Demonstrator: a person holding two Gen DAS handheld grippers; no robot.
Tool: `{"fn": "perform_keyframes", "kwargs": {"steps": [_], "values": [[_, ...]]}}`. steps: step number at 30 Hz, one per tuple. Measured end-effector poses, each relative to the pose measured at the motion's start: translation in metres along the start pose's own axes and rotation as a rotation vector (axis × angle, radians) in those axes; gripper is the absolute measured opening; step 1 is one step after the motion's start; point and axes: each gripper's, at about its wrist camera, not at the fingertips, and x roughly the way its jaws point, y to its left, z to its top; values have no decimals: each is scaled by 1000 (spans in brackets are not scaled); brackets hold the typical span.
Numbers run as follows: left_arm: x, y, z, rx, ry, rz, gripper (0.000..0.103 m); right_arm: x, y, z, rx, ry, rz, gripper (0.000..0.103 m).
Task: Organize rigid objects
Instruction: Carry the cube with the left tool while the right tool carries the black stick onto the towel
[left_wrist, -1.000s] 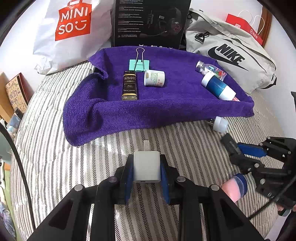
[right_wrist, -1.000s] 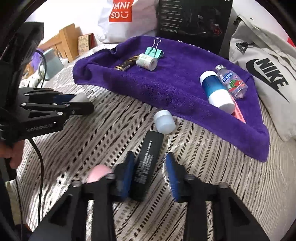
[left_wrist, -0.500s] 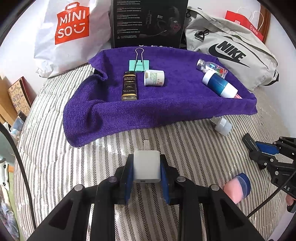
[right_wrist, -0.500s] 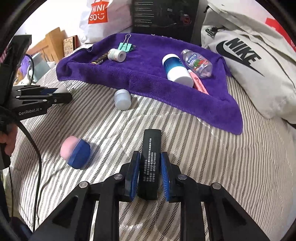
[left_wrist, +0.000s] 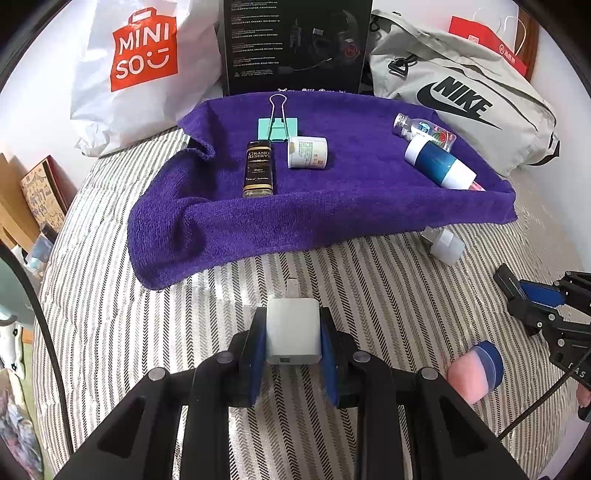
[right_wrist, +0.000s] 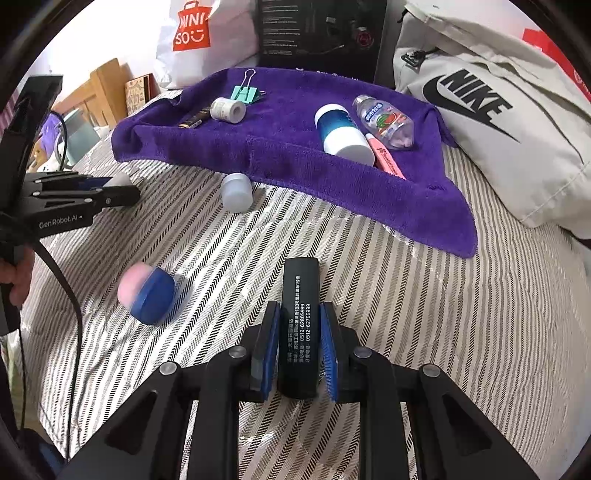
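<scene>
Two claws, both loaded, over a striped bed (left_wrist: 369, 295).

Left claw (left_wrist: 293, 345): held low and level above the bedcover, pointing toward the purple towel (left_wrist: 332, 206); blue pads pressed tight on both sides of a white charger cube (left_wrist: 293, 332), prongs facing forward.

Purple towel, spread at the head of the bed, contents left to right: dark "Grand Reserve" bottle (left_wrist: 258, 170) lying flat; teal binder clip (left_wrist: 277, 125) behind it; small white jar (left_wrist: 307, 152) on its side, just beside the bottle; blue-and-white cylinder (left_wrist: 439, 166) lying on its side, a clear watermelon-label bottle (left_wrist: 424, 129) beside it, a pink pen (right_wrist: 384, 157) along its far side.

Bedcover, off the towel: white cap-shaped container (right_wrist: 237, 192) near the towel's front edge; pink-and-blue egg-shaped item (right_wrist: 147, 291) nearer, between the two claws.

Right claw (right_wrist: 299, 350): also low and roughly level, aimed at the towel's right corner; pads closed on a black rectangular bar (right_wrist: 300, 317) with white print, which juts forward past the fingertips.
</scene>
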Motion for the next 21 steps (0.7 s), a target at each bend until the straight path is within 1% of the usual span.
{"fn": "perform_keyframes", "kwargs": {"steps": [1,3,7,12,21], "values": [[-1,2,0,-24,-1,-8,25,0,0,0,-3,-1,0,22],[-2,2,-1,-24,2,-23,25,0,-2,0,0,3,17,21],[-11,6,1,-40,-7,-27,25,-3,-10,1,21,12,59,21],[-24,14,9,-65,-33,-65,25,-18,-17,7,31,-20,85,21],[-31,22,32,-64,-58,-58,25,-25,-20,36,28,-57,127,21]]}}
